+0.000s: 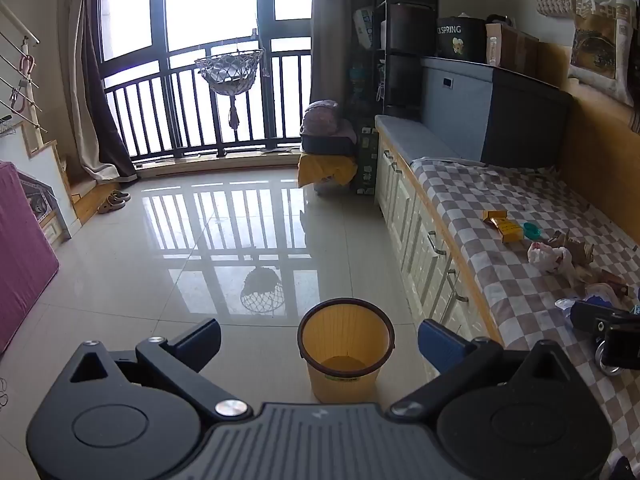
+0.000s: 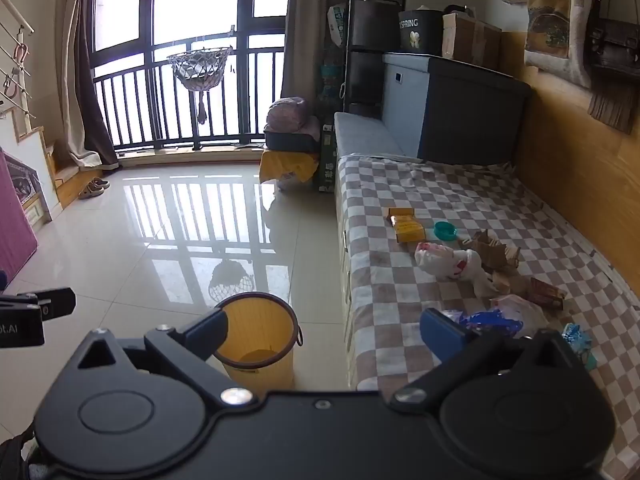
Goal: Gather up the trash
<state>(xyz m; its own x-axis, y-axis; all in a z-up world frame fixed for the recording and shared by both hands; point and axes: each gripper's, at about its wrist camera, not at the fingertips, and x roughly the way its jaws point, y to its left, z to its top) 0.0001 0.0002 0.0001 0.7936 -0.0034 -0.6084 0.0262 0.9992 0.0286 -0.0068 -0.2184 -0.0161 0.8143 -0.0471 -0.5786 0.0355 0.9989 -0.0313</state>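
Note:
A yellow waste bin (image 1: pixel 346 354) with a dark rim stands on the tiled floor beside the bench; it also shows in the right wrist view (image 2: pixel 260 340). Trash lies on the checkered cloth: a yellow box (image 2: pixel 407 226), a teal lid (image 2: pixel 445 231), a crumpled white bag (image 2: pixel 452 264), torn cardboard (image 2: pixel 494 254), a brown wrapper (image 2: pixel 546 292) and blue-and-clear plastic (image 2: pixel 496 316). My left gripper (image 1: pixel 320 342) is open and empty above the bin. My right gripper (image 2: pixel 326 334) is open and empty over the bench's front edge, near the plastic.
The bench (image 1: pixel 424 236) with white cabinet doors runs along the right wall. A grey storage box (image 2: pixel 452 108) stands at its far end. A stool with a yellow cloth (image 2: pixel 286 168) stands by the window. A pink panel (image 1: pixel 24 256) is on the left. Shoes (image 1: pixel 114 202) lie near the curtain.

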